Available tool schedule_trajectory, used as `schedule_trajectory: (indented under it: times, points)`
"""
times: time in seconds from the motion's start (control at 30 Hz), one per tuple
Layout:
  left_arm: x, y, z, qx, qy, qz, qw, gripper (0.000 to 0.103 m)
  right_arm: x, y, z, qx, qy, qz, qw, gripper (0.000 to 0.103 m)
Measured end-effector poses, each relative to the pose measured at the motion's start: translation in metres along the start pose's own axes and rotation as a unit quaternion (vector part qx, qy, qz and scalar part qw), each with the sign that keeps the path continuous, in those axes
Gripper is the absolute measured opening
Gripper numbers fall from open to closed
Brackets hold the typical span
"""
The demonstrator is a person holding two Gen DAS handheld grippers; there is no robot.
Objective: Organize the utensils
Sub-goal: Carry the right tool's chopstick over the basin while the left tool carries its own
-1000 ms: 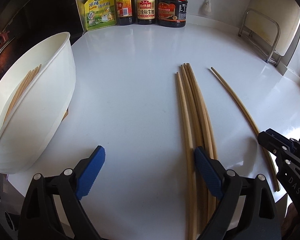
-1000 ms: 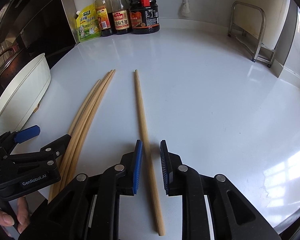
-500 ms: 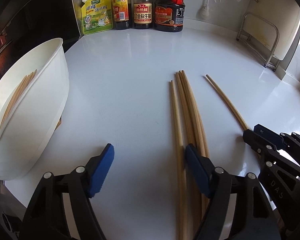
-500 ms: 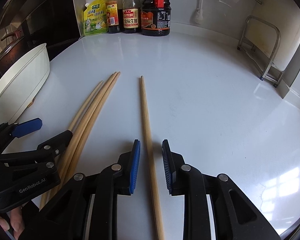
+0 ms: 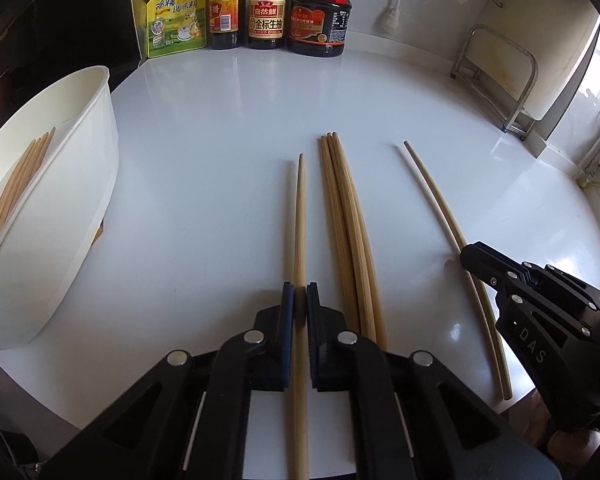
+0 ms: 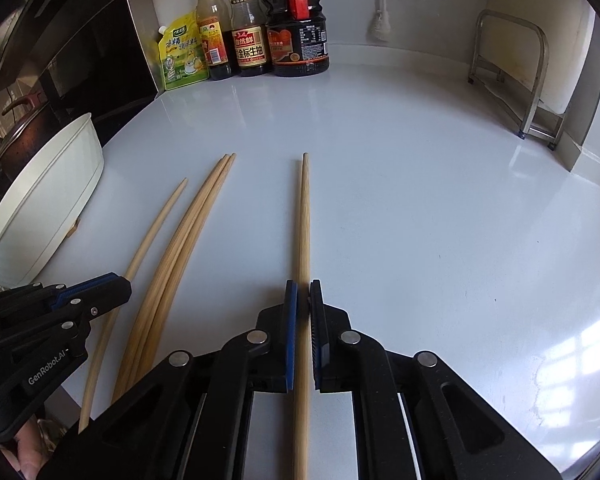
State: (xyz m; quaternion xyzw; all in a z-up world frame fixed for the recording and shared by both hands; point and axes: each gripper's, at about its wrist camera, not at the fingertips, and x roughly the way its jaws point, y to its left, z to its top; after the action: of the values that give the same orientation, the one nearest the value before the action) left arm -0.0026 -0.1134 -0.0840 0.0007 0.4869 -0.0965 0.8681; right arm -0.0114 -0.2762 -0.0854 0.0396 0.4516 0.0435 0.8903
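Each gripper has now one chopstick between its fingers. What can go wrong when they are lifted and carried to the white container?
1. The left gripper and the right gripper each hold a long chopstick near its back part, so the front end may droop or turn.
2. The three loose chopsticks lie close beside the left one; lifting might knock them.
3. The white container leans and already holds chopsticks, so a push may shift it.
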Motion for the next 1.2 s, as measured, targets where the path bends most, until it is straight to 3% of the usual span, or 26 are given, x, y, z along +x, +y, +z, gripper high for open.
schedule_trajectory:
  times: [0.3,0.8,1.2]
  points:
    - [-0.033,0.007,0.010,-0.007,-0.014,-0.037,0.9992,0.007,-0.021,-0.004,-0.001,0.043,-0.018,0.017,0.999,0.006]
    - [-0.071,0.039,0.022,-0.015,-0.055,-0.066,0.9962,0.007,-0.042,0.032,0.004,0.045,-0.051,0.032,0.997,0.006]
    - [-0.128,0.072,0.027,-0.031,-0.110,-0.090,0.9894,0.007,-0.064,0.079,0.021,0.023,-0.081,0.060,0.995,0.006]
